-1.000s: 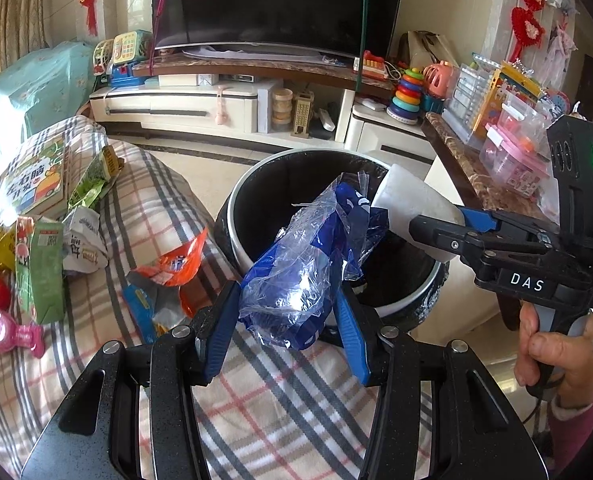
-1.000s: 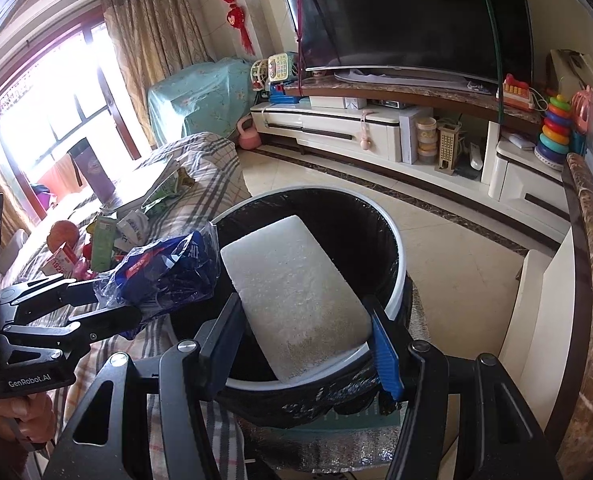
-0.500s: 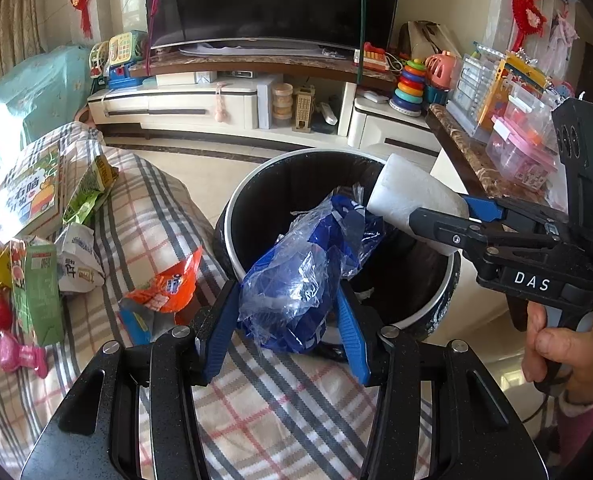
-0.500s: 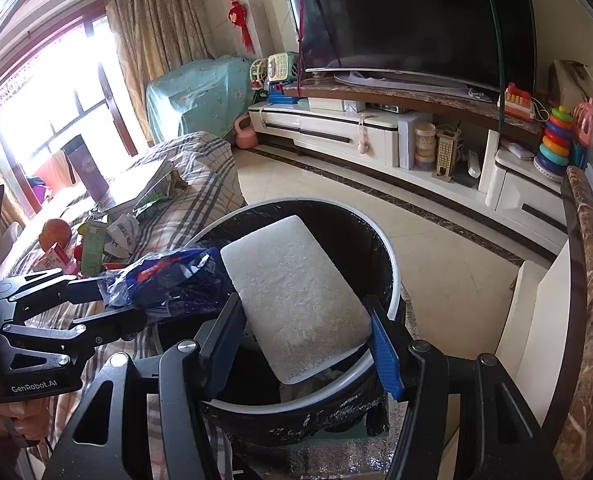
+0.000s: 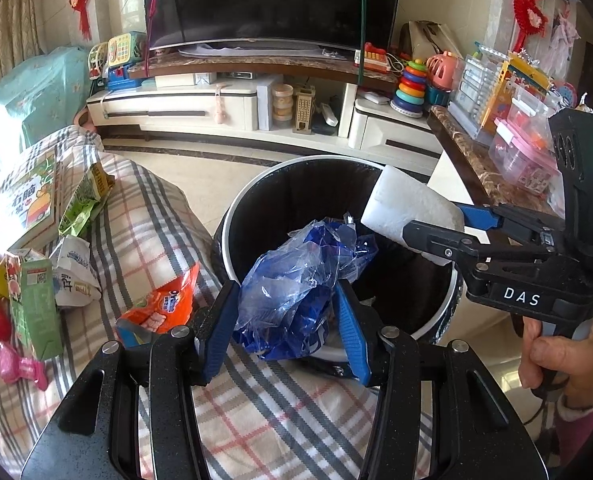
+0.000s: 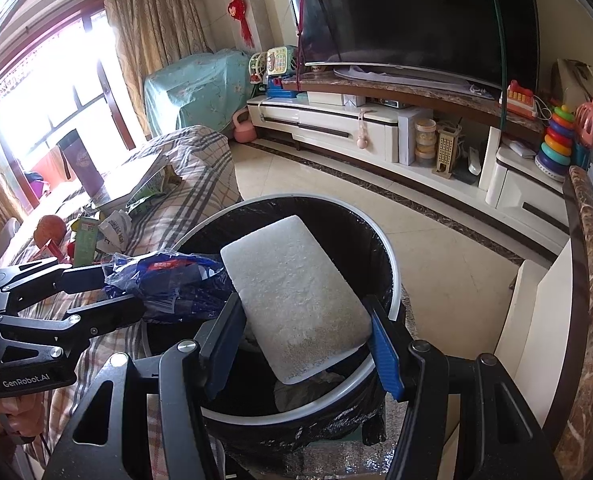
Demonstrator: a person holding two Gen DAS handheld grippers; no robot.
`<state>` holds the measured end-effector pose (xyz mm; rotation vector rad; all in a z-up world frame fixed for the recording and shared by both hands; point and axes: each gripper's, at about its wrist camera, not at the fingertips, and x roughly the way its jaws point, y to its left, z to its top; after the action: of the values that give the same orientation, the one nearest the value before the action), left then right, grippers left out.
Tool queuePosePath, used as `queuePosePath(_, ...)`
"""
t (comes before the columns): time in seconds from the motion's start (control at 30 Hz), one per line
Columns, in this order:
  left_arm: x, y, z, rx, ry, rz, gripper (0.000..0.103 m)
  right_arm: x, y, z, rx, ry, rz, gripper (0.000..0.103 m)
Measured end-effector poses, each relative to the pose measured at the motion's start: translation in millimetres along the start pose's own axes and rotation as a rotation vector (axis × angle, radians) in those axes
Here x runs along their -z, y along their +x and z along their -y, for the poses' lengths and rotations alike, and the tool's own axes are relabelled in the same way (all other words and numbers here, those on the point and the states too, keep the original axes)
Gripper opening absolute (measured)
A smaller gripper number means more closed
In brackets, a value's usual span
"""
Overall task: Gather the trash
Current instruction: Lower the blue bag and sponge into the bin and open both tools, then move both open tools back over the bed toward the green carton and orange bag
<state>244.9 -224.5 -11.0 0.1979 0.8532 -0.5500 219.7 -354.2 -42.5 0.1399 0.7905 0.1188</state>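
My left gripper (image 5: 288, 316) is shut on a crumpled blue plastic bag (image 5: 296, 280) and holds it over the near rim of a round bin with a black liner (image 5: 296, 176). My right gripper (image 6: 304, 332) is shut on a white foam block (image 6: 292, 296) and holds it over the bin's opening (image 6: 336, 216). The right gripper also shows in the left wrist view (image 5: 448, 232) with the foam block (image 5: 408, 208), and the left gripper shows in the right wrist view (image 6: 108, 296) with the blue bag (image 6: 168, 284). Some crumpled trash lies at the bin's bottom (image 6: 308, 388).
A plaid-covered surface (image 5: 156, 240) left of the bin carries an orange snack wrapper (image 5: 160, 308), a green carton (image 5: 36, 304), a white wrapper (image 5: 72, 272), a green bag (image 5: 84, 200) and a booklet (image 5: 28, 200). A TV cabinet (image 5: 216, 104) stands behind, a marble counter (image 5: 488, 168) at right.
Both grippers have moved lower and further over the bin's opening, each still holding its item. The bin looks closer in both views.
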Motion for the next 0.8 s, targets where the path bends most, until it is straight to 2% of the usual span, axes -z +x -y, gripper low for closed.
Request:
queuePosePath(0.07,-2.9,1.2,0.2,0.002,-0.003,-0.001,0.05,-1.4,0.6,0.7,0.002,-0.001,0.0,0.061)
queuePosePath(0.27,-5.4,-2.8,2.5,-0.005,0.002,0.015,0.066,-5.0,0.1,3.0,-0.012,0.01,-0.001,0.068)
queuePosePath(0.33,-5.1,-4.9,2.0,-0.004,-0.001,0.02,0.071,-4.7,-1.1,4.3,-0.016,0.016,0.002,0.076)
queuePosePath(0.63,8.2,-22.6,-7.3,0.005,-0.055,0.058,0.075,1.7,-11.2,1.4,-0.026,0.037,0.012,0.078)
queuePosePath(0.8,29.5,-40.5,-18.7,0.008,-0.103,0.088,0.075,7.6,-24.5,-7.9,-0.057,0.058,0.058,0.09)
